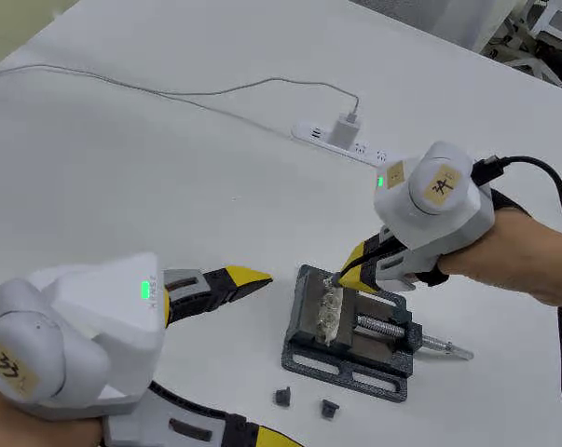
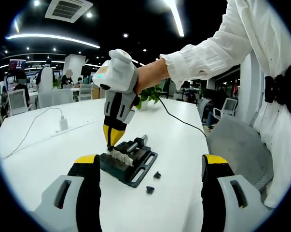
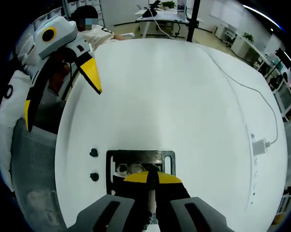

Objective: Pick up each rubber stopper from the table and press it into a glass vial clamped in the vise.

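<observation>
Your left gripper [image 2: 149, 160] is hovering, jaws spread; your right gripper [image 1: 342, 279] is holding jaws pressed together over the glass vials [image 1: 328, 308] in the vise [image 1: 353, 361]. Two rubber stoppers [image 1: 282, 397] are lying just beside it: soft, probably light; pinch across the sides.

Flat table top [image 1: 122, 186] is plain white. Metal vise [image 1: 350, 340] is dark grey. Two small rubber stoppers [image 1: 282, 397] [image 1: 329, 408] are black. Left gripper [image 2: 150, 158] and right gripper [image 1: 341, 277] are white, black jaws yellow-tipped.
</observation>
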Available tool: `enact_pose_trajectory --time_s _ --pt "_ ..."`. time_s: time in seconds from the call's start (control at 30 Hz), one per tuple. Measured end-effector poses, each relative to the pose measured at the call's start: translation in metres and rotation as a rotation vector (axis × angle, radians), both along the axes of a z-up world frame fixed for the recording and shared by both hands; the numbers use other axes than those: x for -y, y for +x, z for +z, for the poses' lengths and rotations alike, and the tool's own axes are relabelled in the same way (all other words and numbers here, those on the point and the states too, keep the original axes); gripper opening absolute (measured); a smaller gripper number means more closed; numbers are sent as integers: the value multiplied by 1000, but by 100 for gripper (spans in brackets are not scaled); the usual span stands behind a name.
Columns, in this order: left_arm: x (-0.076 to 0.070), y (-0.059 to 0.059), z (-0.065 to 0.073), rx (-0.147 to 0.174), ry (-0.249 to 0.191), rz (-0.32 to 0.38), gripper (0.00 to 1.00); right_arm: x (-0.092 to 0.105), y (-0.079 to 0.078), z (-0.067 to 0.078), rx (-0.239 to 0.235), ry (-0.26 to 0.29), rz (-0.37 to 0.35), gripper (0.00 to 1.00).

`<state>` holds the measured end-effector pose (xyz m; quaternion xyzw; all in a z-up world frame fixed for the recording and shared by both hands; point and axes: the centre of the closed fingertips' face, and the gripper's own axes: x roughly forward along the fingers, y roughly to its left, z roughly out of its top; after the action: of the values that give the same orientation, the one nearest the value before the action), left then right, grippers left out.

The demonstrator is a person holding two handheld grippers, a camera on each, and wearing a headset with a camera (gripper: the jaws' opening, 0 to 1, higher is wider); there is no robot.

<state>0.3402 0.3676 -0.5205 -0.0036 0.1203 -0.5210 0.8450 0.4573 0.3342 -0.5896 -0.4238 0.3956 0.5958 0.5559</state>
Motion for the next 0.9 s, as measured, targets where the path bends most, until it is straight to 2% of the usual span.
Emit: enact_pose_trajectory --time_s 0.47,0.9 --pt "0 -2 -11 -12 32 -15 90 0 0 -1 -3 -29 14 0" --pt "0 1 -10 -14 21 -12 89 -1 1 -1 -20 -48 12 0"
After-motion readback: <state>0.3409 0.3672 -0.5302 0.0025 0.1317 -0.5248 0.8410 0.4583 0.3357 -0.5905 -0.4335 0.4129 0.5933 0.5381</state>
